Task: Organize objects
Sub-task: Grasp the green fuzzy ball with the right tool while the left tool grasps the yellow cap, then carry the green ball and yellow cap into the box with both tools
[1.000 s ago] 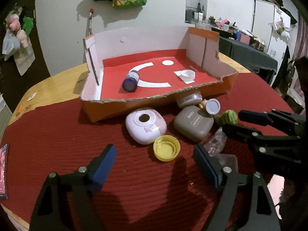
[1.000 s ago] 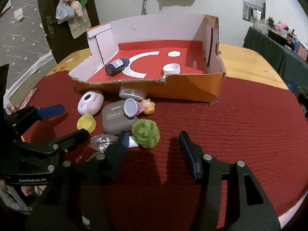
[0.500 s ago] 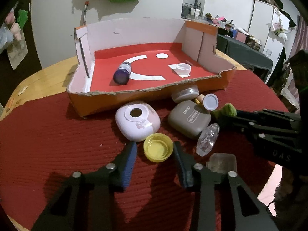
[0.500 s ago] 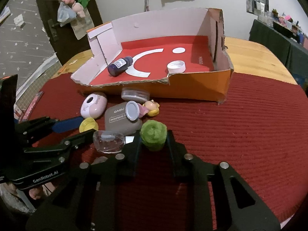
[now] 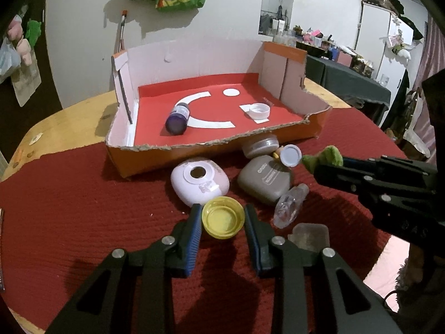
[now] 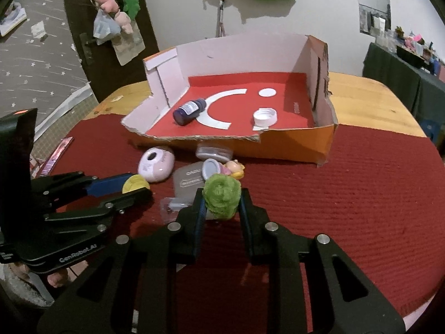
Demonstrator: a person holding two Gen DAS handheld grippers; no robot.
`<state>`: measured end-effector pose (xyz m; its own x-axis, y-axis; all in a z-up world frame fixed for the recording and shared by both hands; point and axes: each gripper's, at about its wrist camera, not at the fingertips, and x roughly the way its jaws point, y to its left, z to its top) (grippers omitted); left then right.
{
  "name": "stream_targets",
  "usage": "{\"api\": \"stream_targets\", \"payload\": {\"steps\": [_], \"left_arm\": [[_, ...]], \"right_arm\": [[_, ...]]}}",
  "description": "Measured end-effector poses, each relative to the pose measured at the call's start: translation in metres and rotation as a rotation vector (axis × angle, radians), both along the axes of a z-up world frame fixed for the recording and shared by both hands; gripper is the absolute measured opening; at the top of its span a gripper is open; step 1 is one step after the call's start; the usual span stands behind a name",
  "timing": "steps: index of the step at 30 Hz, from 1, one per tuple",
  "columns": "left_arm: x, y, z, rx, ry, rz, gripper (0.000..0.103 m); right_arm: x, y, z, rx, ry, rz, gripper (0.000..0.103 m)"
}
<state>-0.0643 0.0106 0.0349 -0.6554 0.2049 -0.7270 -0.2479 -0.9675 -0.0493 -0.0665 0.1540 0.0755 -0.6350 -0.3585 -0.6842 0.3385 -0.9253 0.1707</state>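
each set of fingers already has its thing between the pads, so the coming move turns on where the cardboard box (image 5: 319, 119) lies: straight ahead of both, past the cluster of loose items, its torn low front wall facing the fingers.

the left gripper (image 5: 222, 222) has its fingers drawn in on the yellow cap (image 5: 223, 220), which lies open side up between the blue pads; the pads look to be touching its rim on both sides. the cap is round and has no long axis to mind. just ahead of it sits the pink case (image 5: 199, 181), with the grey case (image 5: 265, 179) ahead and to the right.

the right gripper (image 6: 221, 204) has its fingers closed in around the green pom-pom (image 6: 221, 194), which bulges above the pads; whether it is lifted off the mat i cannot tell. the grey case, a white-capped figure (image 6: 222, 168) and a small round jar (image 6: 213, 151) stand between it and the box.

in my judgement both must rise over these items and the front wall. the right has the shorter way to the box's right half, the left to its left half, where a purple bottle (image 5: 178, 118) already lies, with a white cap (image 5: 259, 110) to the right.

the worktop is wood under a ribbed red mat (image 6: 361, 194); the room behind is cluttered.
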Motion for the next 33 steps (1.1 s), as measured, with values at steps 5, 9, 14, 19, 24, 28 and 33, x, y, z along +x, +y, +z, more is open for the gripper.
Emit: {"api": "stream_targets", "payload": {"steps": [5, 9, 14, 19, 24, 28, 33], "left_arm": [[0.001, 0.001, 0.001, -0.002, 0.005, 0.004, 0.032], [0.002, 0.0, 0.004, 0.002, 0.013, 0.007, 0.032], [0.003, -0.002, 0.01, 0.01, 0.029, 0.003, 0.032], [0.003, -0.001, 0.015, 0.013, 0.045, 0.0, 0.032], [0.0, -0.003, 0.018, 0.021, 0.053, 0.002, 0.032], [-0.003, -0.004, 0.021, 0.027, 0.06, 0.004, 0.032], [-0.005, -0.005, 0.026, 0.035, 0.07, 0.006, 0.032]], "right_arm": [[0.005, -0.004, 0.003, 0.002, 0.011, 0.018, 0.022], [0.007, -0.005, 0.005, 0.0, 0.018, 0.025, 0.022], [0.008, -0.007, 0.007, -0.001, 0.022, 0.034, 0.022], [0.006, -0.008, 0.01, -0.003, 0.024, 0.039, 0.022], [0.004, -0.008, 0.013, -0.006, 0.026, 0.044, 0.022], [0.002, -0.008, 0.015, -0.011, 0.027, 0.048, 0.022], [-0.001, -0.009, 0.018, -0.015, 0.027, 0.053, 0.022]]}}
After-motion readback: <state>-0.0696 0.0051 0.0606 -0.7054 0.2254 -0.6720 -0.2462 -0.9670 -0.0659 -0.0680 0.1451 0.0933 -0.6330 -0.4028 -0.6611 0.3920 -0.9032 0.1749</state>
